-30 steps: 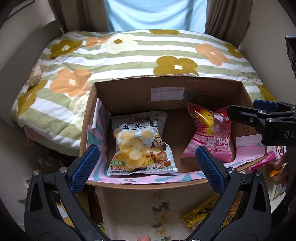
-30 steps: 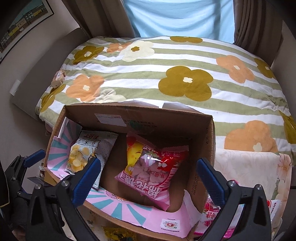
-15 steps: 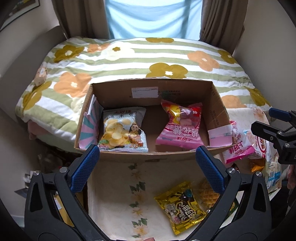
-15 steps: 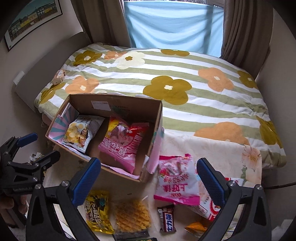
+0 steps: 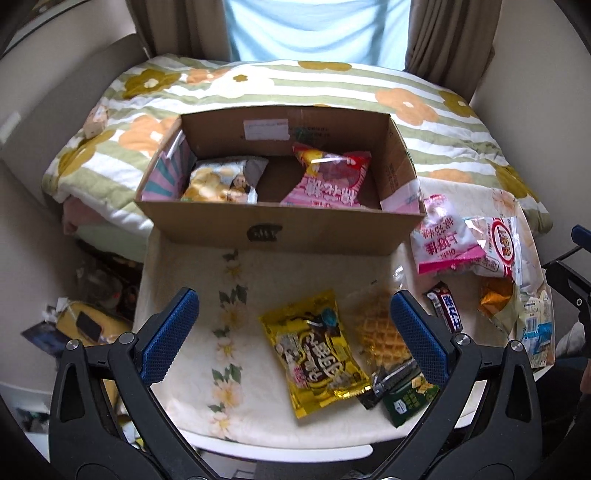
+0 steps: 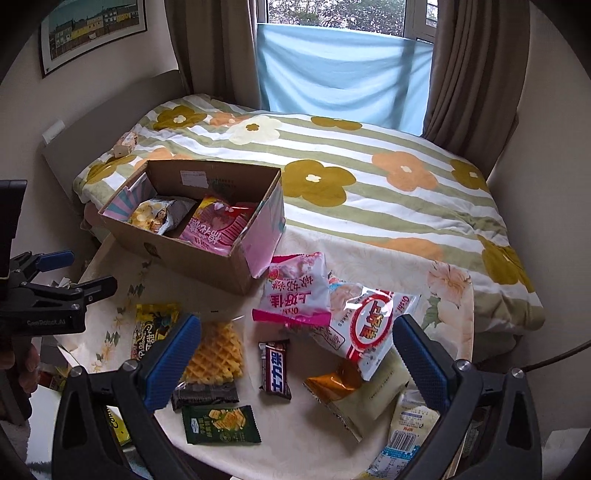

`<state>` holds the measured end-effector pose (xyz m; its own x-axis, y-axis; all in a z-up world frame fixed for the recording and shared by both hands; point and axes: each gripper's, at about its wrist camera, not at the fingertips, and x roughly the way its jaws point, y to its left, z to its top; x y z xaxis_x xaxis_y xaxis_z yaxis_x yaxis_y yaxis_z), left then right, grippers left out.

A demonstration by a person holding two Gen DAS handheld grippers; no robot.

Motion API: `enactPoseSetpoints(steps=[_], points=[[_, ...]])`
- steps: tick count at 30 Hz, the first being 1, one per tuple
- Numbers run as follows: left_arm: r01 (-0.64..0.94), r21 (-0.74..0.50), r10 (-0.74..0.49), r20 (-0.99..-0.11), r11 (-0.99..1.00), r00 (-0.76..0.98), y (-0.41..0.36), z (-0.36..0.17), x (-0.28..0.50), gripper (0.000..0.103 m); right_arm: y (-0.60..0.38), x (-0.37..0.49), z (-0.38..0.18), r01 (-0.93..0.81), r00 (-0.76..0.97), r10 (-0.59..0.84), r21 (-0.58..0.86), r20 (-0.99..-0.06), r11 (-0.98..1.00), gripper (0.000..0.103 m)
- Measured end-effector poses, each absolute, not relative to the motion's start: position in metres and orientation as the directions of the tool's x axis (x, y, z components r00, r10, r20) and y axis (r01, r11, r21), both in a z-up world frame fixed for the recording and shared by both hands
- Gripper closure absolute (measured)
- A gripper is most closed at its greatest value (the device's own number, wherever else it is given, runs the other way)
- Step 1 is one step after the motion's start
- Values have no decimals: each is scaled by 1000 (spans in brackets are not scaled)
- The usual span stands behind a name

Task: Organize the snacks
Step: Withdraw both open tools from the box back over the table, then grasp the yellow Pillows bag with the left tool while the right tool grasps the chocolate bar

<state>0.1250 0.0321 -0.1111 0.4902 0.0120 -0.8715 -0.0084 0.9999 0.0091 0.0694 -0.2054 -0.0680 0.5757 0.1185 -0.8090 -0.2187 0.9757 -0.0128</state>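
Behind the cardboard box (image 5: 280,229) front wall, both packets (image 5: 221,181) half hidden

A bed (image 6: 388,192) is covered by a quilt (image 5: 332,85) striped green and white and printed with orange, olive and white flowers. A pale blue cloth (image 6: 340,74) is hung across the window behind it, flanked by brown curtains (image 6: 469,70). A framed picture (image 6: 92,26) of a row of buildings is hung on the wall at the left. A small box-like item (image 6: 125,143) is seen at the quilt's left edge. Clutter (image 5: 88,325) is seen on the floor at the left.
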Motion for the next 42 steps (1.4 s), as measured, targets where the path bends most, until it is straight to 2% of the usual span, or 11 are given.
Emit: enactPoseSetpoints(steps=[8, 16, 26, 30, 34, 42], points=[[-81, 17, 53, -888, 997, 457, 18, -146, 94, 0, -221, 39, -113, -264, 553, 157, 7, -818, 965, 0], [-94, 17, 54, -911, 995, 408, 9, -192, 94, 0, -212, 31, -166, -310, 507, 171, 6, -845, 951, 26], [-124, 47, 93, -912, 991, 398, 14, -230, 105, 0, -190, 36, -206, -335, 510, 175, -7, -842, 942, 38], [-122, 55, 98, -922, 991, 375, 15, -242, 107, 1, -182, 39, -214, -341, 508, 172, -14, -844, 940, 51], [-120, 46, 88, -926, 992, 367, 16, -250, 108, 9, -182, 44, -218, -332, 513, 171, -11, -841, 943, 58], [-120, 37, 77, -932, 992, 353, 15, -261, 115, 22, -184, 53, -220, -311, 528, 174, 2, -831, 950, 58]])
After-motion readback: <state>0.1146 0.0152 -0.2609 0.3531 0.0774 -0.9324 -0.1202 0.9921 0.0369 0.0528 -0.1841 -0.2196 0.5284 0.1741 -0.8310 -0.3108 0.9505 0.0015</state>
